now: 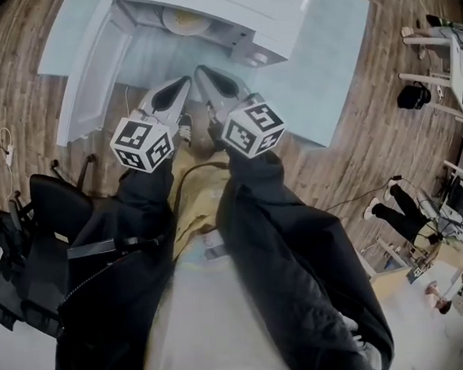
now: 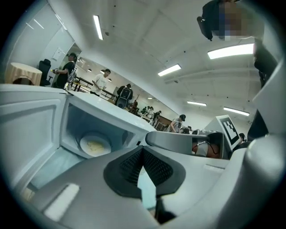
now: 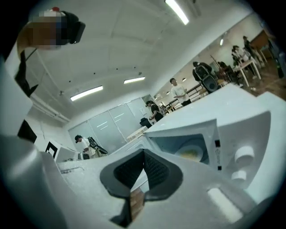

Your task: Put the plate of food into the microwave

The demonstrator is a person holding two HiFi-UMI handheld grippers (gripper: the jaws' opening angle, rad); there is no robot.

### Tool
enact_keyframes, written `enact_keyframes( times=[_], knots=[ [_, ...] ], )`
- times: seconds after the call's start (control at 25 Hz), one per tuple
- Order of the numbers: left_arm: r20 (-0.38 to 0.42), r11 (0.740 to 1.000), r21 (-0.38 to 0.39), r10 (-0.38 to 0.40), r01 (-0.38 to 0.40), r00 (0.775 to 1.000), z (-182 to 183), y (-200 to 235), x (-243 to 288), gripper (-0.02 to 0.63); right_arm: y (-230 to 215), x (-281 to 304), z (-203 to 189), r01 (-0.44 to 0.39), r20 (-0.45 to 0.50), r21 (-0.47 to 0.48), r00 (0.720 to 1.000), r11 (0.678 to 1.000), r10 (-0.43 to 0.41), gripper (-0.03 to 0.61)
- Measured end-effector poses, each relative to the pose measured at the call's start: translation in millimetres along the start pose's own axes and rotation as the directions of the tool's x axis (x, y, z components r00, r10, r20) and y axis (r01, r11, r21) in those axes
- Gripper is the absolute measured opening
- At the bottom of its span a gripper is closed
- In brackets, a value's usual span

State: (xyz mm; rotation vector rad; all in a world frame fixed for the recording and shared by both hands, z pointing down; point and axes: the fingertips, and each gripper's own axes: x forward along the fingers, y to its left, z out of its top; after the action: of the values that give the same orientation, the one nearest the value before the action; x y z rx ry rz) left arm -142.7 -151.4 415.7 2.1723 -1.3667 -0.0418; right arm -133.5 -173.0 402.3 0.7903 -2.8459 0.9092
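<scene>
The white microwave (image 1: 241,15) stands on a pale table (image 1: 330,72) with its door (image 1: 88,79) swung open to the left. Inside it lies the white plate of yellowish food (image 1: 185,21), also seen as the plate (image 2: 94,145) in the left gripper view and the plate (image 3: 191,154) in the right gripper view. My left gripper (image 1: 184,81) and right gripper (image 1: 201,71) hover side by side in front of the opening, well short of the plate. The left gripper (image 2: 143,150) is shut and empty. The right gripper (image 3: 144,153) is shut too, holding nothing.
The microwave's knobs (image 3: 244,154) sit right of the opening. A black chair (image 1: 32,247) stands at the left on the wooden floor. Other people and desks (image 1: 421,216) are at the far right. Cables (image 1: 6,147) lie at the left.
</scene>
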Motion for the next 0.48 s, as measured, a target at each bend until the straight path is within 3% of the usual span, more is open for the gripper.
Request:
enact_keyframes(
  times=[0.32,0.48],
  knots=[
    [0.055,0.981,0.188,-0.062,0.051,0.997,46,-65,22,-0.002,6,-56,62,0.115,0.111,-0.243,0.990,0.963,-0.091,-0.005],
    [0.071,0.975,0.219,-0.061,0.044,0.996,60,-81,29,-0.002,-1,-76,85,0.180,0.162,-0.293,0.977,0.939,-0.137,-0.005]
  ],
)
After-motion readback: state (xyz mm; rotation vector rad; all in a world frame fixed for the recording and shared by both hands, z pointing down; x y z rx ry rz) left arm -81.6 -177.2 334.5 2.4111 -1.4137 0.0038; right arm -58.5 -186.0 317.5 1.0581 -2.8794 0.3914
